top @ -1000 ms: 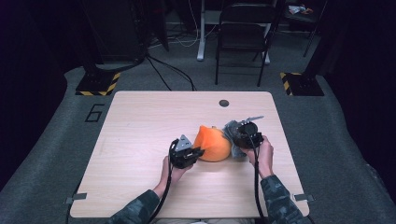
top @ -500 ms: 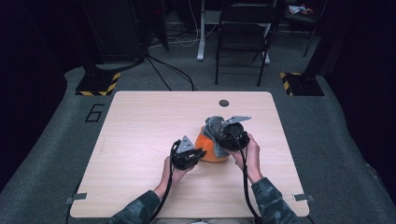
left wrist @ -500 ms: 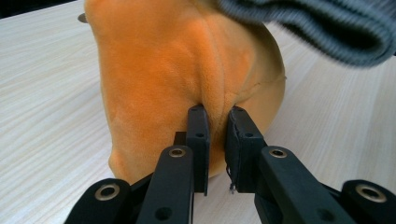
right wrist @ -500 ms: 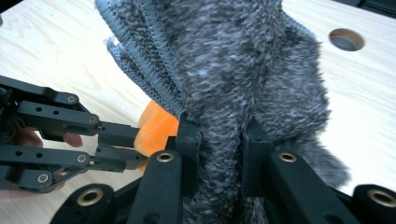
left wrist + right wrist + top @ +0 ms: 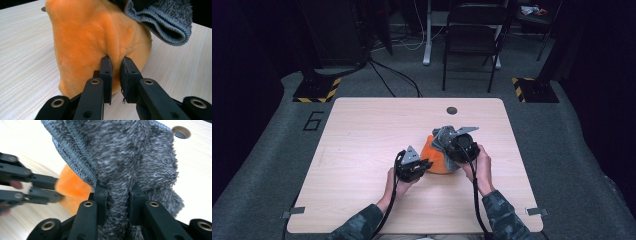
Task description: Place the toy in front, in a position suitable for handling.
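From above, the orange plush (image 5: 437, 159) sits right of centre on the table (image 5: 362, 140), the left gripper (image 5: 424, 164) at its near side, the right gripper (image 5: 451, 142) holding the grey cloth (image 5: 443, 136) over it. Left gripper view: jaws clenched on a pinch of orange fabric. Right gripper view: jaws clamped on a fold of grey cloth

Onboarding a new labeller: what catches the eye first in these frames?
The bright orange plush piece, right of centre on the pale wooden table, stands out first. The left tool pinches a fold of it, while the right tool clamps a fuzzy grey cloth held over its top.
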`<state>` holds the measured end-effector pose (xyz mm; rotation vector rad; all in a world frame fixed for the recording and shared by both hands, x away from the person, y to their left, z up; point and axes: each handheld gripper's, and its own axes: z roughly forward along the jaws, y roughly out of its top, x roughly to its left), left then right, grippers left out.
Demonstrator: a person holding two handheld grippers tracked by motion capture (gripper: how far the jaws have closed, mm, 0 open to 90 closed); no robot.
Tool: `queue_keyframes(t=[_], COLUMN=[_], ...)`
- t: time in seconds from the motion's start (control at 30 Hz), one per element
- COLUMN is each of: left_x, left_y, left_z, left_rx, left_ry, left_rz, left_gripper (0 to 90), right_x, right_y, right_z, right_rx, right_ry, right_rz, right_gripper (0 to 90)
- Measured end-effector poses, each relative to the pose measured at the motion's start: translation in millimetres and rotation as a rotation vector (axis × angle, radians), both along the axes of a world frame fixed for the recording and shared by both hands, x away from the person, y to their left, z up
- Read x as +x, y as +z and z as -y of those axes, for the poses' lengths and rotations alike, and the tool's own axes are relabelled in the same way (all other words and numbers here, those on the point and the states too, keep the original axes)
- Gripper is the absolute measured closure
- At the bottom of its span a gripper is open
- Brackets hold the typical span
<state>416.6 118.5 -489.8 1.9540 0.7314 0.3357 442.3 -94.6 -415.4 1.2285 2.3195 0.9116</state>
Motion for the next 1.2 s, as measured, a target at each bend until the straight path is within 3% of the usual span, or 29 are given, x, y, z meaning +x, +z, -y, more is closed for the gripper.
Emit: queue_keyframes(t=[0.53,0.8,0.97,1.07,1.2], left_x=[2.5,3.6,3.7,3.8,4.2], left_y=[-1.0,-1.6,-1.2,-1.1,-1.6], left_z=[-1.8,-2.7,-2.4,-2.3,-2.8], left_rx=[0.000,-0.006,-0.004,-0.002,-0.009], left_ry=[0.011,0.011,0.006,0.005,0.012], left_rz=[0.007,-0.001,-0.001,-0.001,0.000], left_gripper=[80.5,80.5,80.5,80.5,80.5], right_x=[12.3,26.0,29.5,31.6,33.5], right_y=[-15.7,-45.3,-60.9,-70.7,-70.5], right_z=[26.9,39.9,40.5,40.4,40.2], right_rx=[-0.038,-0.071,-0.082,-0.092,-0.107], right_ry=[-0.088,-0.145,-0.146,-0.148,-0.142], right_rz=[-0.068,-0.153,-0.183,-0.224,-0.230], right_gripper=[73.6,73.8,73.8,73.7,73.7])
